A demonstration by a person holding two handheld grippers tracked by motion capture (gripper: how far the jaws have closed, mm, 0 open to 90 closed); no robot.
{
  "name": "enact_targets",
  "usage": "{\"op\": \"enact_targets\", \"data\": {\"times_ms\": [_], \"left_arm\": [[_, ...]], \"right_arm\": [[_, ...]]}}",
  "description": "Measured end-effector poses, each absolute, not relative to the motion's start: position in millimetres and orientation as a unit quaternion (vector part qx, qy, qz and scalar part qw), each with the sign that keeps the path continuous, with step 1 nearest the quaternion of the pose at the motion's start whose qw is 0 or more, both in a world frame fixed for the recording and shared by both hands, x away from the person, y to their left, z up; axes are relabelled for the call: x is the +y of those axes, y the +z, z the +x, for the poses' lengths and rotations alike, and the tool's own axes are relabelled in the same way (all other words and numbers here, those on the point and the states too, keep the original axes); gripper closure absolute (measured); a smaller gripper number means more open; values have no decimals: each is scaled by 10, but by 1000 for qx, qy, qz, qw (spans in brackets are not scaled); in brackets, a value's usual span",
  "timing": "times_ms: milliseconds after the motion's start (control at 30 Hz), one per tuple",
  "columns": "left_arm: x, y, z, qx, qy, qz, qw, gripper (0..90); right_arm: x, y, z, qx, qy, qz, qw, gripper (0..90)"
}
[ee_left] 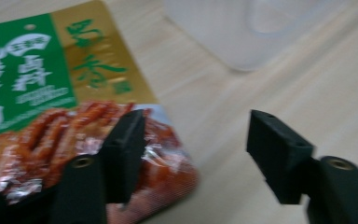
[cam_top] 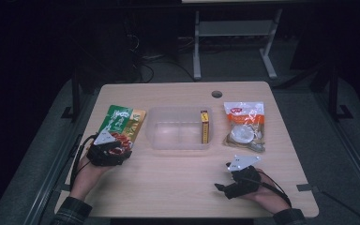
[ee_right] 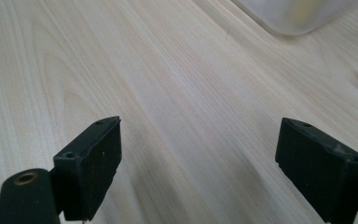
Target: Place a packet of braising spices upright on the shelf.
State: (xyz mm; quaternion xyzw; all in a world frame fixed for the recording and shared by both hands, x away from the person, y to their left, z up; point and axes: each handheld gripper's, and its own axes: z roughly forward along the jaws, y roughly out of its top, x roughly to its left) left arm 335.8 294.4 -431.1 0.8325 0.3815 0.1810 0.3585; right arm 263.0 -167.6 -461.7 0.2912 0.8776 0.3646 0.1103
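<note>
Snack pouch (cam_top: 121,124), green and gold with a picture of red food on its lower part, lies flat on the left side of the worktop (cam_top: 178,180), just to the left of a clear plastic tub (cam_top: 180,127). The left tool (cam_top: 115,151) sits over the pouch's near corner. In the left gripper view its jaws stand partly apart around that corner (ee_left: 168,163): one jaw is above the printed foil, the other is over bare wood beside the pouch's edge. Neither pad visibly presses on the foil, so the pouch is between the jaws but not gripped.

Inside the tub a narrow yellow box (cam_top: 205,126) leans along the right wall. To the right of the tub lies a clear bag with an orange and white label (cam_top: 244,126).

The right tool (cam_top: 228,169) rests near the front right of the worktop, well away from the pouch. In the right gripper view its jaws stand wide, with plain wood between them.
</note>
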Motion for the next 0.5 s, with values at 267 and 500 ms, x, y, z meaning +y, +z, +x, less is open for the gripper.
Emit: {"op": "enact_targets", "data": {"times_ms": [267, 500], "left_arm": [[3138, -4326, 3697, 431, 192, 811, 346, 823], [3143, -4408, 3934, 444, 174, 808, 347, 897]], "right_arm": [[-1672, -4627, 2635, 877, 364, 295, 107, 138], [-1664, -4636, 2648, 879, 361, 292, 109, 138]]}}
